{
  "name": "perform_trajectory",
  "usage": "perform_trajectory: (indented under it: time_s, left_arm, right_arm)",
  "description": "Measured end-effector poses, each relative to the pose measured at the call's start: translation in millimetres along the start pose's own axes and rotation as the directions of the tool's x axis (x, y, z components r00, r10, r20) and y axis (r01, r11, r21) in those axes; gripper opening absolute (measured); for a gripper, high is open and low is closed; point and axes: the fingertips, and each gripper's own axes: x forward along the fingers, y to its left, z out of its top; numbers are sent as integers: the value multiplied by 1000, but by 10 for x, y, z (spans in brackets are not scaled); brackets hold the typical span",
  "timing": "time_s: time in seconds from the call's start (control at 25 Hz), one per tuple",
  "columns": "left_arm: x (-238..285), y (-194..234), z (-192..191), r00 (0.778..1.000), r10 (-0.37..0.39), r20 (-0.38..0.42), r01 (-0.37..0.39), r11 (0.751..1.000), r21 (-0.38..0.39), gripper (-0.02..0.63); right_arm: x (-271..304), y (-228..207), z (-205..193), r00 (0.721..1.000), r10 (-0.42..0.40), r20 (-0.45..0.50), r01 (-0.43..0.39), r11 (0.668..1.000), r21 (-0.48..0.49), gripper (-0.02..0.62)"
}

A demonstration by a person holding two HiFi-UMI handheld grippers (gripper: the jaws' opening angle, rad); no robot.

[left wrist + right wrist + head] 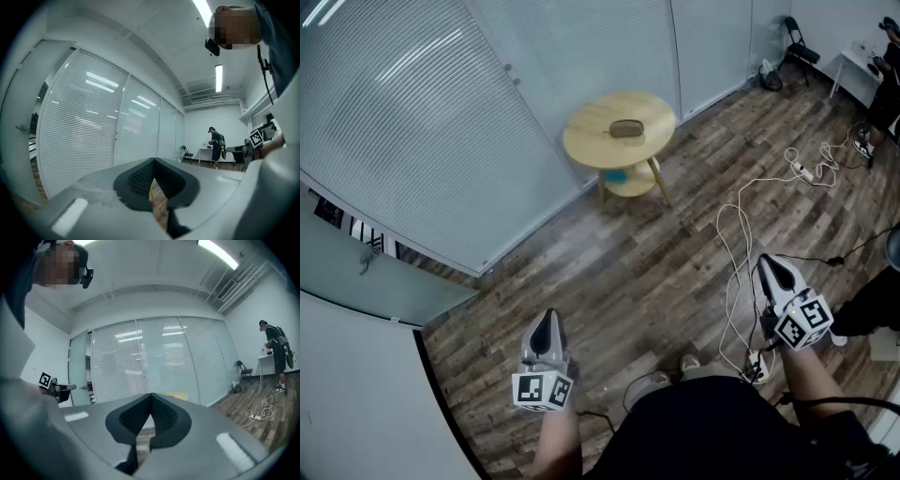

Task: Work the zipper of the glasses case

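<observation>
A brown oval glasses case (625,128) lies on a round light-wood table (591,139) far ahead, next to the glass wall. My left gripper (548,328) is held low at the near left, jaws shut with nothing between them. My right gripper (771,269) is at the near right, also shut and holding nothing. Both are well short of the table. In the left gripper view the shut gripper (153,161) points level along the wall. The right gripper view shows the shut gripper (150,396) and, just past it, the table's top (177,395).
A frosted glass wall with blinds (441,103) runs along the left and behind the table. White cables and a power strip (803,172) trail over the wood floor at the right. A folding chair (799,49) and a white desk (861,67) stand at the far right, where a person (275,355) stands.
</observation>
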Motion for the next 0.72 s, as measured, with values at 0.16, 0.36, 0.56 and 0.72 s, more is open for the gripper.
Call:
perform_trajectory:
  time_s: [0.16,0.36,0.56,0.72]
  left_arm:
    - [64,-68,4,1000,-22,-8,22,1000,18,0]
    - [170,-165,42,1000,-10,-20,11,1000,21,0]
    - [325,-329,73,1000,-11,-26,12,1000,25,0]
    - [522,-429,-30,999,-3,-34,4,999,41,0]
  right_arm:
    - [23,-35,14,1000,13,4,-13,1000,-14,5]
    - [54,-168,19,1000,21,4,-21,1000,-14,5]
    - [30,-376,-111,997,-38,-67,28,989,-147,5]
    - [118,-541,-113,999,-24,-40,15,978,-210,6]
